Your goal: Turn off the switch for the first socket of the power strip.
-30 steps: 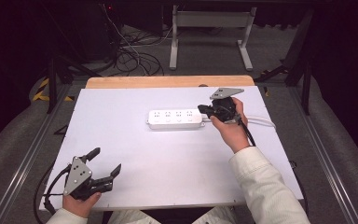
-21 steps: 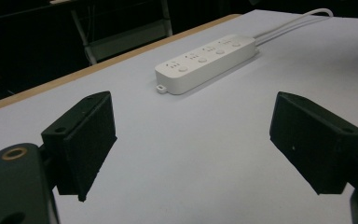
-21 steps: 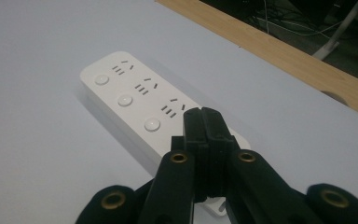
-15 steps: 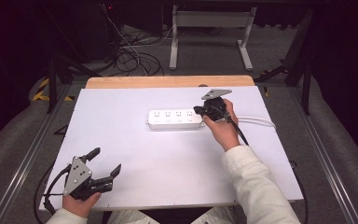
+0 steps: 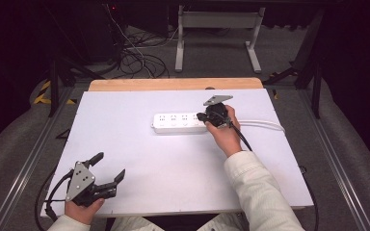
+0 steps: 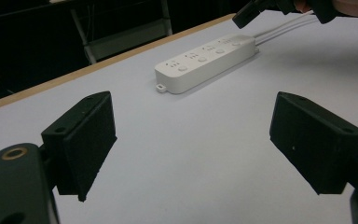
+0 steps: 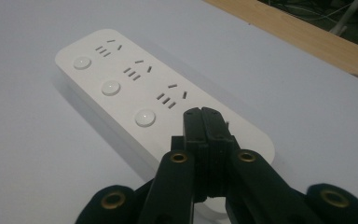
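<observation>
R tool (image 7: 204, 114) closed over power strip (image 5: 178, 122); white cable (image 5: 262, 124) behind

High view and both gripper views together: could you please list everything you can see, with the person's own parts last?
Power strip: one, white, four round buttons in a row, lying flat near the table's middle.
Power strip cable: one, white, running from the strip's end toward the table's right edge.
Table: one, white top with a wooden strip along the far edge.
Metal frame: one, pale grey, on the floor beyond the table.
Floor cables: a dark tangle, behind the table at left.
Left gripper: one, black, jaws wide apart, near the table's front left corner.
Right gripper: one, black, jaws shut, over the strip's cable end.
Sleeve: one, white, right arm.
</observation>
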`<state>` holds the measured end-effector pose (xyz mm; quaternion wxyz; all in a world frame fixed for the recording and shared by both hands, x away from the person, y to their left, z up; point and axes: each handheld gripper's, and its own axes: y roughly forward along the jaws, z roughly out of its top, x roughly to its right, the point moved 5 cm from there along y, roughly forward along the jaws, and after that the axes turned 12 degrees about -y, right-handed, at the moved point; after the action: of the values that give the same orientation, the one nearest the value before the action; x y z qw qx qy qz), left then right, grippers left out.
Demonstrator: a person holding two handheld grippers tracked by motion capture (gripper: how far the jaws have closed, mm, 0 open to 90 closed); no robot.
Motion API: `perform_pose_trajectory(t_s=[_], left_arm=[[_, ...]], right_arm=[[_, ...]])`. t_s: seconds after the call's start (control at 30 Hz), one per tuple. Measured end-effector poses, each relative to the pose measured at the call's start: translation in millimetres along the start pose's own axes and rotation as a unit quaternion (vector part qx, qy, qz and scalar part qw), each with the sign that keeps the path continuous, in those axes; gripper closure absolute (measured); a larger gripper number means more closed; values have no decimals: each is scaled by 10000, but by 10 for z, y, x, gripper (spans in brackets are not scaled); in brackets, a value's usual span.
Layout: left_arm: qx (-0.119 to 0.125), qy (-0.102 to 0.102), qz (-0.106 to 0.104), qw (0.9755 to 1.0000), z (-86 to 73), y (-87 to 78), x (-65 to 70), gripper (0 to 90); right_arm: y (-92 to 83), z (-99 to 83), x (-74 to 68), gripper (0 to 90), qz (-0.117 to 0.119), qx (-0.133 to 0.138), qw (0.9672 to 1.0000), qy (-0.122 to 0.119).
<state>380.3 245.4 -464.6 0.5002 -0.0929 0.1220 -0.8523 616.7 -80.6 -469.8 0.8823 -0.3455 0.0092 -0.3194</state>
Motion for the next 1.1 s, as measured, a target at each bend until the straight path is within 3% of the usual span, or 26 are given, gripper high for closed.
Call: perform_pose_trajectory(t_s=[0.57, 1.1], left_arm=[[-8, -45, -10, 10000, -4, 3, 4, 150], [-14, -45, -29, 10000, -5, 1, 9, 151]], right_arm=[[179, -106, -72, 900, 97, -108, 9999, 71], [211, -117, -95, 900, 26, -97, 9999, 40]])
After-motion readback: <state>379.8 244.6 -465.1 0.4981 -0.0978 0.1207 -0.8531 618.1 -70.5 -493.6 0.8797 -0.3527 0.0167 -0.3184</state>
